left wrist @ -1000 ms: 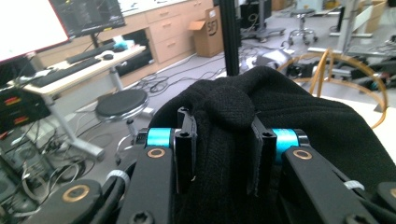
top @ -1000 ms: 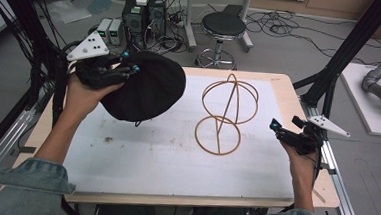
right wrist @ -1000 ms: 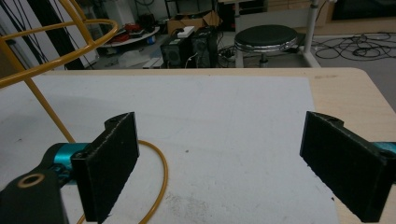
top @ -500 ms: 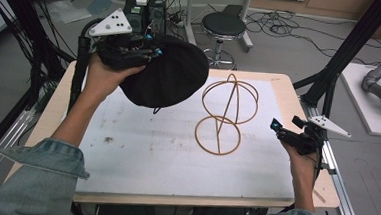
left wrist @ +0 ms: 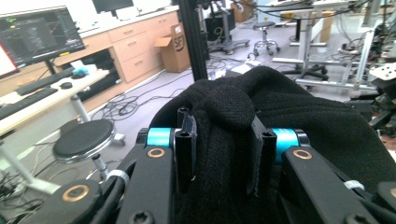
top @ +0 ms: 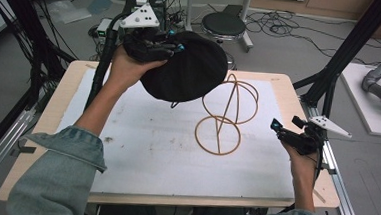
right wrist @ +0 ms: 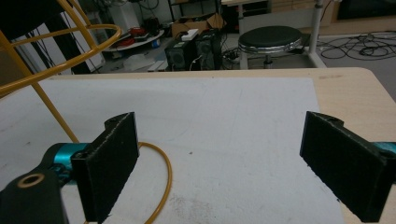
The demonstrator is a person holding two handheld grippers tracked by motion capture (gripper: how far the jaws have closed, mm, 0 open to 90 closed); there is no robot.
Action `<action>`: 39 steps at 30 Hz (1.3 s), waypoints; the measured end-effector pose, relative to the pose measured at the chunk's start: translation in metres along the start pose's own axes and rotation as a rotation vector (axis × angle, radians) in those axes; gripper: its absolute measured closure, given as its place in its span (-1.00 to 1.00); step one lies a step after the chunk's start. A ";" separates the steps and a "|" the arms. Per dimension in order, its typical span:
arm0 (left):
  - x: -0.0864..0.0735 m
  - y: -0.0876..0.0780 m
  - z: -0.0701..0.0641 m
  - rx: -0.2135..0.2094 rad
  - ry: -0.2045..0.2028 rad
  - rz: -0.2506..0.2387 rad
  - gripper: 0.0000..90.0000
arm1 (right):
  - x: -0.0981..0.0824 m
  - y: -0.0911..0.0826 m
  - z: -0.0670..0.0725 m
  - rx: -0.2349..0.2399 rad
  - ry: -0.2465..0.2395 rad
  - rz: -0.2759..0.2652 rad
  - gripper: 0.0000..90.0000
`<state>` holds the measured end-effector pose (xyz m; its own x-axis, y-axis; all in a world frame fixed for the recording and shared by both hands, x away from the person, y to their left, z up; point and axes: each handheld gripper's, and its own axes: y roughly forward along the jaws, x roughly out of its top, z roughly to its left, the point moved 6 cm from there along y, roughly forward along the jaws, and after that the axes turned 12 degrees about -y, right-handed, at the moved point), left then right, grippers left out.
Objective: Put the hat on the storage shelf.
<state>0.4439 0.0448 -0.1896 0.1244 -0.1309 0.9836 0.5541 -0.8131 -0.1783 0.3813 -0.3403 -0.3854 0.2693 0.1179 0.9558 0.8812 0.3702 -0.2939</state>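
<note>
The left claw (top: 174,46) is clamped on a black knitted hat (top: 188,67); in the left gripper view a fold of the knit (left wrist: 224,116) is seen pinched between the two black jaws, which stand narrow with the fabric bunched up over their tips. The hat is held in the air above the far left part of the surface (top: 140,159), its crown hanging to the right of the claw and overlapping, in the high view, the upper loop of a yellow wire stand (top: 228,115). Whether hat and stand touch cannot be told. A grey three-cornered plate (top: 141,18) is seen on top of the left claw, and a thick black cable is trailed from it down along the forearm, which is clad in a denim sleeve (top: 61,175).

The right claw (top: 283,134) is held wide, with nothing between its jaws. It is kept low at the right edge of the surface, just to the right of the stand's base ring. In the right gripper view the two dark pads (right wrist: 109,163) are seen far apart, the yellow ring (right wrist: 161,182) lying on the white mat just beside the left-hand pad, apart from it.

The stand is set upright near the middle of the white mat, a round ring flat on the mat and crossed loops above it. Beyond the far edge of the surface a black round stool (top: 224,24) is placed on the floor among loose cables.
</note>
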 end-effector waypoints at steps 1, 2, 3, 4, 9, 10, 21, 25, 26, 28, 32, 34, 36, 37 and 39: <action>0.000 0.003 -0.001 -0.007 0.000 0.001 0.55 | 0.000 0.000 0.000 0.000 -0.003 -0.001 -0.75; 0.001 0.006 -0.002 -0.013 0.000 -0.003 0.55 | 0.000 -0.001 -0.001 0.000 -0.001 -0.003 -0.74; 0.001 0.008 -0.003 -0.018 0.000 -0.003 0.55 | 0.000 -0.001 -0.001 -0.002 -0.001 -0.006 -0.75; 0.002 0.012 -0.006 -0.027 0.000 -0.006 0.55 | 0.000 -0.002 -0.001 -0.001 0.003 -0.001 -0.75; 0.001 0.024 -0.014 -0.062 0.003 -0.010 0.55 | 0.000 -0.003 -0.002 -0.004 0.006 -0.003 -0.75; 0.001 0.026 -0.015 -0.072 0.008 -0.009 0.55 | 0.000 -0.003 -0.002 -0.003 0.002 -0.005 -0.74; -0.006 0.049 -0.026 -0.134 0.009 -0.001 0.54 | -0.001 -0.002 -0.002 -0.005 0.003 0.000 -0.74; -0.008 0.056 -0.031 -0.153 0.012 -0.002 0.54 | -0.001 -0.001 -0.001 -0.003 -0.003 0.002 -0.75; -0.008 0.058 -0.033 -0.158 0.011 -0.002 0.54 | -0.001 -0.001 -0.001 -0.002 -0.002 0.000 -0.75; -0.009 0.061 -0.035 -0.166 0.014 -0.002 0.54 | -0.001 -0.001 -0.001 -0.004 0.000 0.001 -0.75; -0.012 0.068 -0.041 -0.179 0.023 0.013 0.54 | -0.001 -0.002 -0.001 -0.002 0.001 0.001 -0.75; -0.013 0.071 -0.045 -0.185 0.026 0.015 0.54 | -0.001 -0.002 -0.001 0.000 0.001 0.001 -0.75; -0.014 0.075 -0.048 -0.191 0.032 0.019 0.54 | -0.001 -0.002 -0.001 -0.001 0.002 0.000 -0.75; -0.015 0.076 -0.049 -0.196 0.034 0.022 0.54 | -0.001 -0.002 -0.001 -0.001 0.002 0.000 -0.74; -0.017 0.079 -0.051 -0.202 0.037 0.027 0.54 | -0.001 -0.002 -0.001 0.001 0.003 0.000 -0.75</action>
<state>0.4432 -0.0462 -0.2185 0.1041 -0.1719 0.9796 0.3739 -0.9059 -0.1987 0.3794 -0.3419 -0.3858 0.2703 0.1152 0.9559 0.8810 0.3708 -0.2938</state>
